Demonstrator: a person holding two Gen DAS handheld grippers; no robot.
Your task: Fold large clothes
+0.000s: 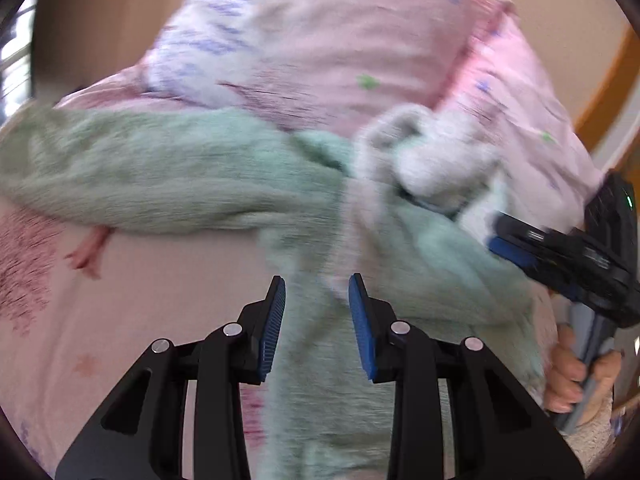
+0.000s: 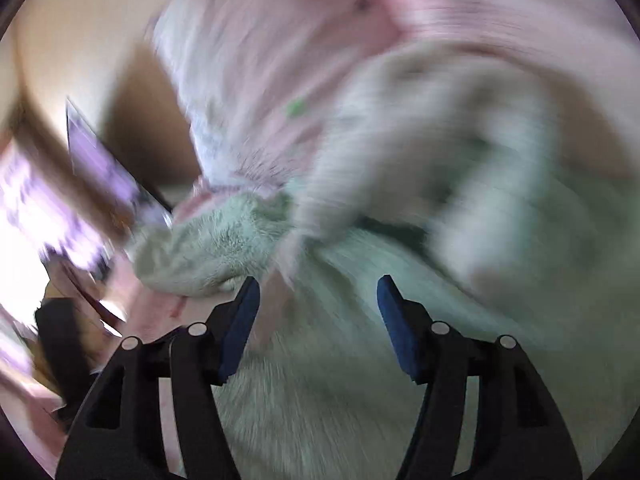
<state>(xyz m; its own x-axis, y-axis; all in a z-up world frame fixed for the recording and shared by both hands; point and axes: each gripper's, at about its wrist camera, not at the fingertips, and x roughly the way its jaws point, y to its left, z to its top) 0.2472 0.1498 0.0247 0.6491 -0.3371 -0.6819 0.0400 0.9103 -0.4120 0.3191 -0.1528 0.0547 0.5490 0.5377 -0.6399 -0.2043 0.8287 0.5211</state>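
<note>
A fluffy mint-green garment (image 1: pixel 168 176) lies crumpled on a pink patterned bedsheet (image 1: pixel 320 48), one sleeve stretched to the left. Its pale lining (image 1: pixel 424 156) shows at the bunched middle. My left gripper (image 1: pixel 317 292) is open, with a strip of the green fabric running between its fingers. My right gripper (image 1: pixel 508 246) reaches in from the right onto the garment, held by a hand (image 1: pixel 568 376). In the blurred right wrist view the right gripper (image 2: pixel 318 294) is open above the green garment (image 2: pixel 360 360), holding nothing.
The pink bedsheet (image 2: pixel 260 60) covers the bed. A small pink strap (image 1: pixel 90 254) pokes out under the sleeve. A wooden edge (image 1: pixel 608 80) and wall lie at the right; a bright window (image 2: pixel 24 220) shows left in the right wrist view.
</note>
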